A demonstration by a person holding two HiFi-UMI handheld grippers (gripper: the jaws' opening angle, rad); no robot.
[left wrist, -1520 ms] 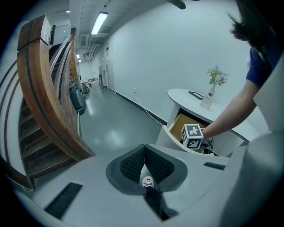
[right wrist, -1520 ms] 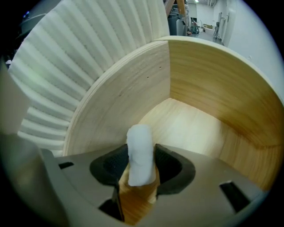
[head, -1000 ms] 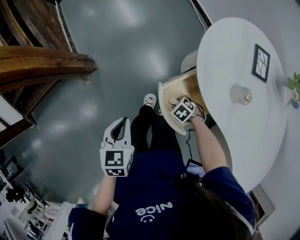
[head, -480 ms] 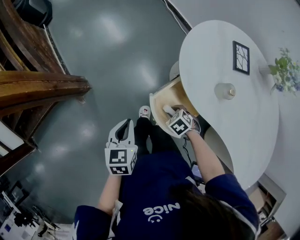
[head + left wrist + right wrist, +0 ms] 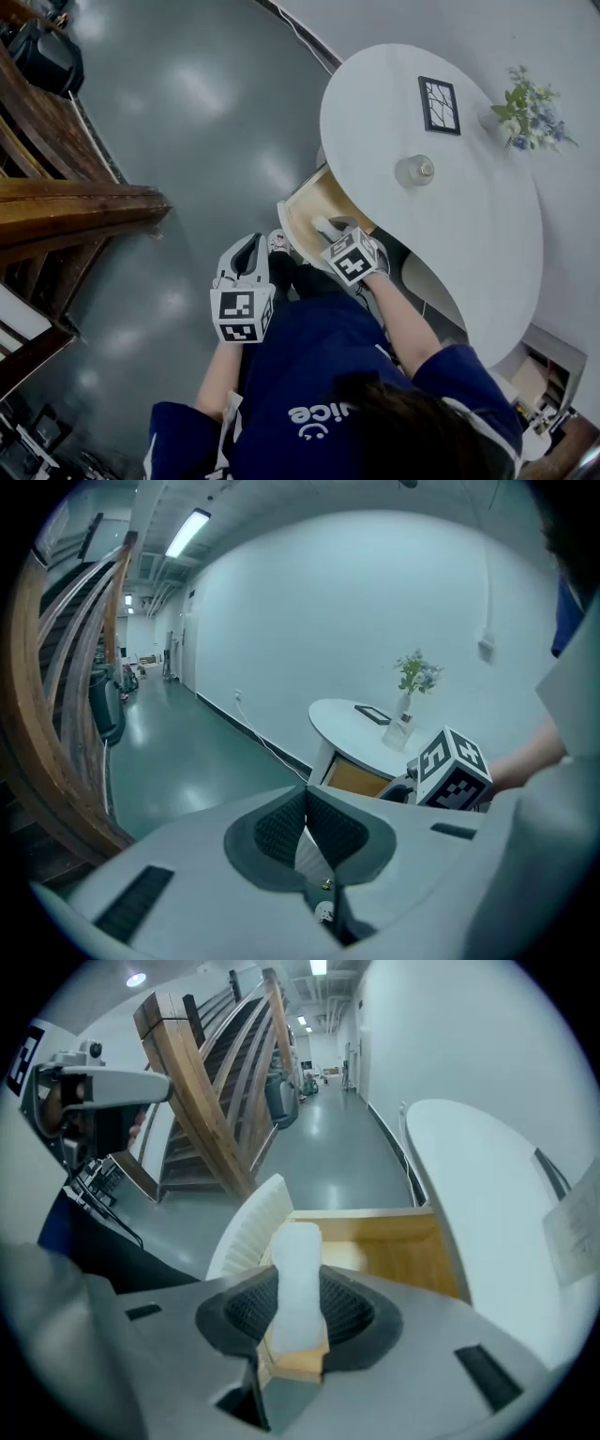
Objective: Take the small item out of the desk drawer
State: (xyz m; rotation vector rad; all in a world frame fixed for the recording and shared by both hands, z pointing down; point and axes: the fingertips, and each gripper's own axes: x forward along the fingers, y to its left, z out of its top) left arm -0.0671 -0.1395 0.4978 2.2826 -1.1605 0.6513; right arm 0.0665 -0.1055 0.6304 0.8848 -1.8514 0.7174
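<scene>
Our right gripper [image 5: 298,1293] is clamped on the small white block [image 5: 293,1260], held just above the open drawer [image 5: 403,1255]. The grasp seems done; only lifting clear remains. Our left gripper [image 5: 305,829] hangs aside, jaws together, empty.

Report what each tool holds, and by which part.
Right tool: small white oblong block, pinched on its two sides around the middle, rounded end protruding. Left tool: shut, holding nothing.
</scene>
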